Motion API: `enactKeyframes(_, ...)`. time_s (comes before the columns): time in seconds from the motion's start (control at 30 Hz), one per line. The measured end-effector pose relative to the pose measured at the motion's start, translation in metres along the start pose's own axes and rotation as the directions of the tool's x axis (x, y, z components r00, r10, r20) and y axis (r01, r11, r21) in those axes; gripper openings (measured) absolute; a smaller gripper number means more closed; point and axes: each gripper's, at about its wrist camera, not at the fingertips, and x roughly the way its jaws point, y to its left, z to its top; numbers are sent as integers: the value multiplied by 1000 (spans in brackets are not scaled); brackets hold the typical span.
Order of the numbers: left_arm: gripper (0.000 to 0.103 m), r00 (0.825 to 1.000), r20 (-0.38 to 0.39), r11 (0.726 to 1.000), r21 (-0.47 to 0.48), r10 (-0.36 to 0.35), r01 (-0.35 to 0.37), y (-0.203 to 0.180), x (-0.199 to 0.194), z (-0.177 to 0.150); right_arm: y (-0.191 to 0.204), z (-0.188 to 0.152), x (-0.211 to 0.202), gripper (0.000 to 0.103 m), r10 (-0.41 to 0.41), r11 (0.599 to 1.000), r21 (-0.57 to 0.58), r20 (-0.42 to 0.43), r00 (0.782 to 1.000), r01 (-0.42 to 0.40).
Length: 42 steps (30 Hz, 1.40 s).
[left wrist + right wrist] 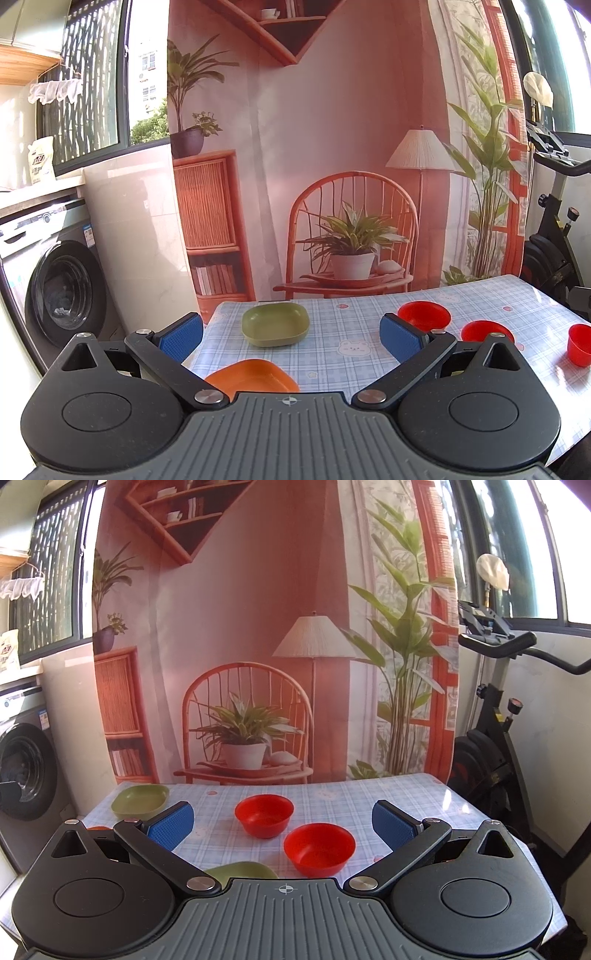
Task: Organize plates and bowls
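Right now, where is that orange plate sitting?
In the left wrist view, the orange plate lies on the checked table, nearest the camera, just in front of the green plate and between the open left gripper's fingers.

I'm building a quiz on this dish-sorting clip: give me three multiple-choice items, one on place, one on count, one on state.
1. Where does the far green plate sit on the table?
A far left corner
B far right corner
C centre

2. How many red bowls show in the right wrist view?
A one
B two
C four

3. What does the right claw hold?
A a bowl
B a plate
C nothing

Key: 1 A, it lies by the left back edge. 2 B, far bowl and near bowl. 3 C, its jaws are spread, empty.
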Motion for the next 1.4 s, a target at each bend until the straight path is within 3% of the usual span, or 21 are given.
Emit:
enactKeyframes(0.27, 102, 999, -27, 1000, 5, 21, -21, 34, 50, 25, 30, 5, 48, 103, 50, 999, -9, -28, 998, -50)
enactKeyframes(0.47, 102, 995, -89, 998, -9, 54, -55, 66, 86, 38, 67, 1, 89, 102, 112, 993, -16, -81, 990, -114)
enactKeyframes(0.67, 102, 995, -27, 994, 64, 93, -91, 90, 109, 58, 103, 4, 128, 101, 155, 988, 31, -98, 983, -153)
enactKeyframes(0.8, 102, 996, -5, 994, 58, 91, -91, 102, 128, 60, 128, -1, 153, 101, 171, 985, 52, -115, 979, -166)
enactKeyframes(0.97, 100, 996, -58, 996, 63, 70, -66, 108, 160, 37, 164, -12, 183, 100, 192, 981, 11, -124, 974, -192)
enactKeyframes(1.03, 93, 991, -119, 997, 58, 59, -52, 112, 178, 19, 177, -17, 196, 98, 202, 979, -3, -138, 970, -204)
enactKeyframes(1.13, 91, 976, -209, 998, 47, 56, -47, 119, 203, -9, 191, -26, 212, 96, 237, 971, 6, -172, 956, -239)
enactKeyframes(1.4, 91, 943, -329, 999, -5, 48, -52, 144, 238, -68, 232, -62, 249, 88, 271, 956, -32, -297, 916, -293)
